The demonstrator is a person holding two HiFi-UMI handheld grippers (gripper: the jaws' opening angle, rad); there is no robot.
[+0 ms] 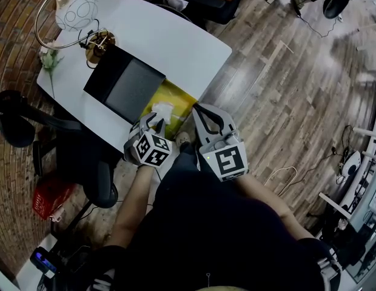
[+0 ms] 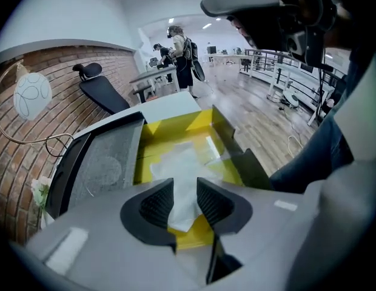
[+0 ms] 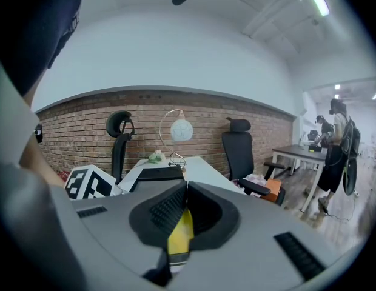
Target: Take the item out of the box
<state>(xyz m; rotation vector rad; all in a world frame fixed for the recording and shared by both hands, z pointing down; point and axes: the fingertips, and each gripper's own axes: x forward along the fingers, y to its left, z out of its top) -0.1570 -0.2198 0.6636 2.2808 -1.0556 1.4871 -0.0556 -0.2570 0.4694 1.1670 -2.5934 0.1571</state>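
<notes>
item point(image 1: 162, 111), a pale crinkly packet, lies inside the yellow-lined box point(image 1: 183, 99) at the near edge of the white table point(image 1: 170, 41), with the black lid point(image 1: 124, 83) folded back flat beside it. left gripper point(image 1: 156, 121) points steeply down into the box, jaws spread wide, with the packet's near end standing between the pads but not visibly pinched, so it looks lined up for a grab, not yet holding. right gripper point(image 1: 201, 113) has its jaws pressed together on a yellow edge of the box, most likely to pin the box so it does not lift or slide when the packet comes out. closing the left jaws on the packet seems the next need
</notes>
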